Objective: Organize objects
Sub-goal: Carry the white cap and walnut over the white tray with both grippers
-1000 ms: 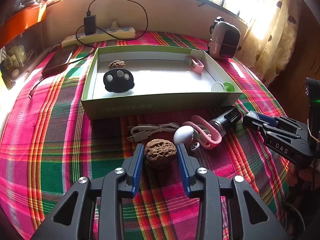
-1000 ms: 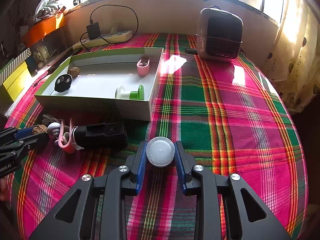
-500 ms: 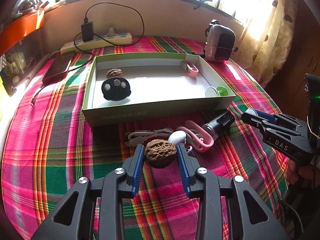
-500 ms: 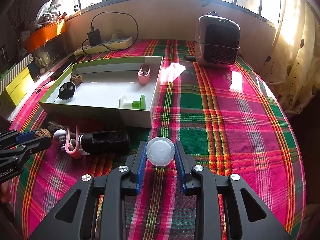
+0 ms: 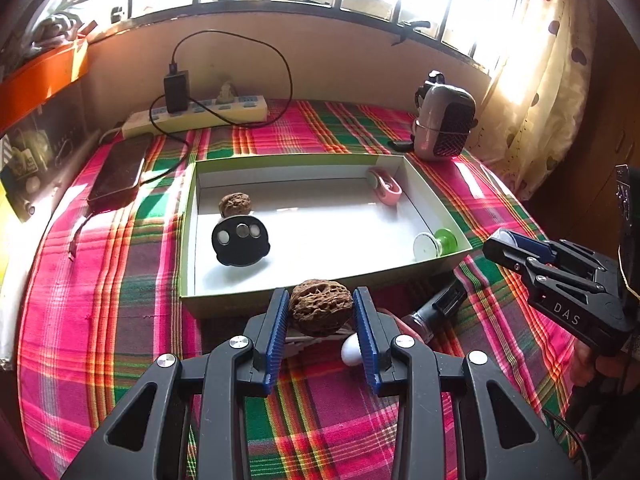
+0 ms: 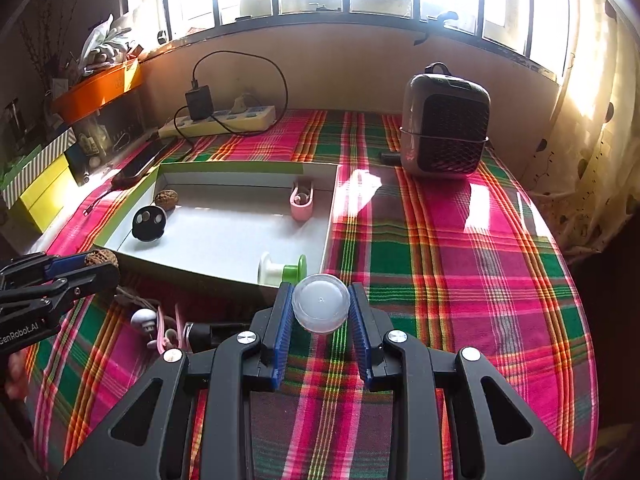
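Plaid-clothed table (image 6: 440, 264) w/ open box (image 5: 320, 286), power strip (image 5: 196, 114), phone (image 5: 118, 172), small heater (image 6: 444, 124).

A translucent round cap (image 6: 320, 308) is gripped between the blue pads of the right claw (image 6: 320, 322) at lower centre. At the left edge, a walnut (image 6: 102, 258) is clamped in the left claw (image 6: 90, 266). An open box (image 6: 332, 216) is seen left of centre on the plaid-covered bench (image 6: 460, 280), with a green spool (image 6: 282, 270) in its near corner.
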A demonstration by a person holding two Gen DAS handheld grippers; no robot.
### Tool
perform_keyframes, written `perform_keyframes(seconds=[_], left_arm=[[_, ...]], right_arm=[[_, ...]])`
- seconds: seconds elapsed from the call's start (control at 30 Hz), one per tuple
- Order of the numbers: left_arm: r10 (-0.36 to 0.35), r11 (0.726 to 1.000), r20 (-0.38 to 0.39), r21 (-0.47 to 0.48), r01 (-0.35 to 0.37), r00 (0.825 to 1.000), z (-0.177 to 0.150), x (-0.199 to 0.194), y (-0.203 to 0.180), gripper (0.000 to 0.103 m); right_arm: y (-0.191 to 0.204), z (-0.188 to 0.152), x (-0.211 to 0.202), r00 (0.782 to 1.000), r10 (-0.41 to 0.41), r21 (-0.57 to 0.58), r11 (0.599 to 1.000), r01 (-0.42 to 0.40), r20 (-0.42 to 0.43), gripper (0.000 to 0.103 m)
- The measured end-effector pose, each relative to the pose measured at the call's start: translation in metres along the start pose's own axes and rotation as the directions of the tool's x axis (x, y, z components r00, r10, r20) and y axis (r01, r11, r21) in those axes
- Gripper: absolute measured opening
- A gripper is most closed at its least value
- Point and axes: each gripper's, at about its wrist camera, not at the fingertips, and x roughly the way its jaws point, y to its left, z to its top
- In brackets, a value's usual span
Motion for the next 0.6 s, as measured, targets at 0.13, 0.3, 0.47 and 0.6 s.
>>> perform_keyframes(seconds=[0.13, 0.3, 0.47, 0.6], left_arm=[[0.005, 1.0, 0.004, -0.004, -0.005, 1.0, 0.014, 0.008, 0.004, 0.031], [0.01, 1.0, 0.013, 0.0, -0.01, 1.0, 0.031, 0.018, 0.007, 0.031], [0.019, 1.0, -0.001, -0.005, -0.019, 1.0, 0.046, 0.037, 0.012, 0.031], [0.029, 1.0, -0.023, 0.002, -0.029, 0.999, 0.056, 0.054, 0.013, 0.031]], right_arm=[[0.003, 0.013, 0.004, 1.0, 0.01, -0.008, 1.0, -0.01, 0.009, 0.029], [0.008, 0.029, 0.014, 1.0, 0.016, -0.032, 0.999, -0.015, 0.019, 0.029], [0.015, 0.044, 0.033, 1.0, 0.028, -0.045, 0.999, -0.028, 0.009, 0.029], [0.018, 0.051, 0.05, 0.999, 0.032, -0.052, 0.998, -0.032, -0.014, 0.029]])
